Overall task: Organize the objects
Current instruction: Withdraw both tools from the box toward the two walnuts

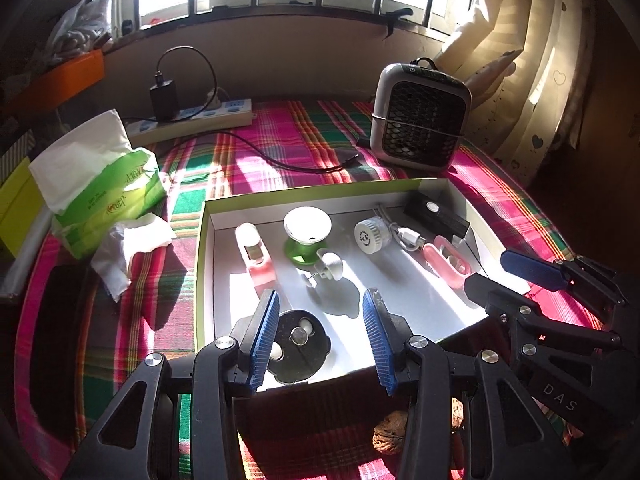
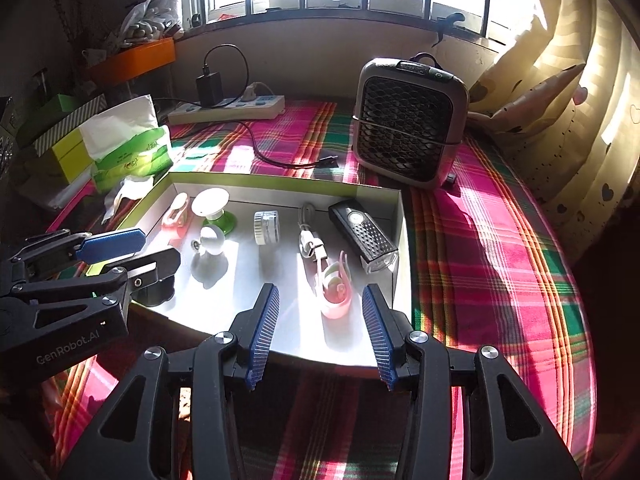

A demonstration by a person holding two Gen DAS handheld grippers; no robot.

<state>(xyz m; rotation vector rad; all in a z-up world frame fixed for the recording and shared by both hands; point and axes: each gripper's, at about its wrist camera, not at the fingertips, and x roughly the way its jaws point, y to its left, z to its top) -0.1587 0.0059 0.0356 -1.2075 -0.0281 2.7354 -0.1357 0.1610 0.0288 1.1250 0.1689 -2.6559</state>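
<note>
A shallow white box with a green rim (image 1: 202,264) (image 2: 400,216) lies on the plaid cloth. It holds a pink bottle (image 1: 256,256), a white and green suction cup (image 1: 306,232), a white knob (image 1: 330,266), a white round cap (image 1: 370,236), a USB cable (image 2: 310,240), a black lamp (image 2: 364,236), a pink clip (image 2: 336,292) and a black disc (image 1: 298,346). My left gripper (image 1: 322,295) (image 2: 136,254) hangs open over the box's near edge, just right of the disc. My right gripper (image 2: 321,292) (image 1: 504,280) stands open above the pink clip, with its pads off it.
A green tissue pack (image 1: 108,196) and a crumpled tissue (image 1: 124,252) lie left of the box. A power strip with a black charger (image 1: 192,116) and a loose cable run along the back. A small grey fan (image 1: 420,116) stands behind the box. A walnut (image 1: 390,436) lies under my left gripper.
</note>
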